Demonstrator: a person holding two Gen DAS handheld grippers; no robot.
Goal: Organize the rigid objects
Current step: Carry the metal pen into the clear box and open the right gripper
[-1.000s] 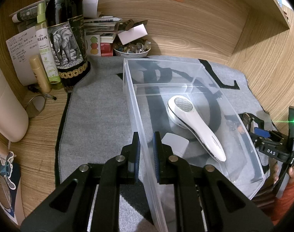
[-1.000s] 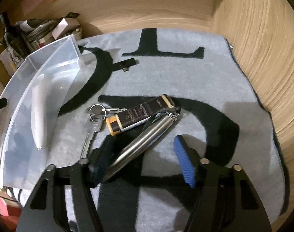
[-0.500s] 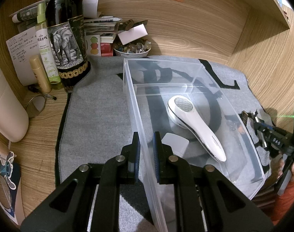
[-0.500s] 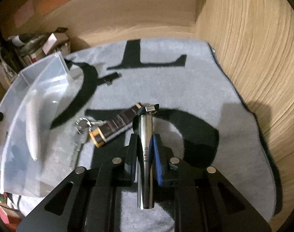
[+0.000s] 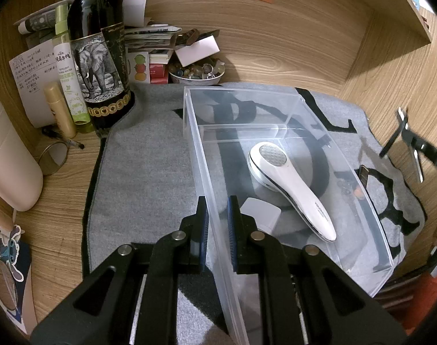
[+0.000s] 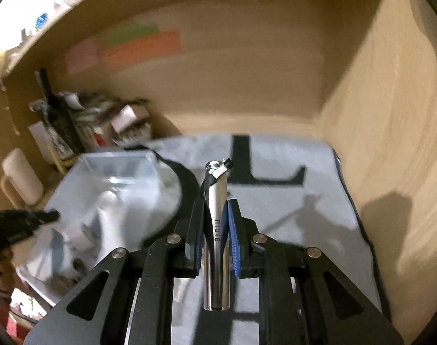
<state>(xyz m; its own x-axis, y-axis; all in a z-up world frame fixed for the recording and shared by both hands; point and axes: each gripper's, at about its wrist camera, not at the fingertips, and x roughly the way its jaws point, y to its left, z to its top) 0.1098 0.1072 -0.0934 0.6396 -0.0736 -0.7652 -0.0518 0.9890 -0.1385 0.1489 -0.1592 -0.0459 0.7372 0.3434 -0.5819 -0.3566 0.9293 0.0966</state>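
Lifted off the grey mat [image 6: 290,207] since a second ago, my right hand-held gripper [image 6: 215,230] clamps the steel cylinder [image 6: 217,230] above it, while my left hand-held gripper [image 5: 217,215] pinches the clear bin [image 5: 276,97] wall.

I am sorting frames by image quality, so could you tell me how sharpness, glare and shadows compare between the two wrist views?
Left wrist view: sharp, with fisheye bending; the clear plastic box shows soft sheen, the white handheld device crisp. Right wrist view: background streaked by motion blur, yet the right gripper and its steel cylinder stay sharp, with bright highlights; a hard gripper shadow falls on the grey mat.
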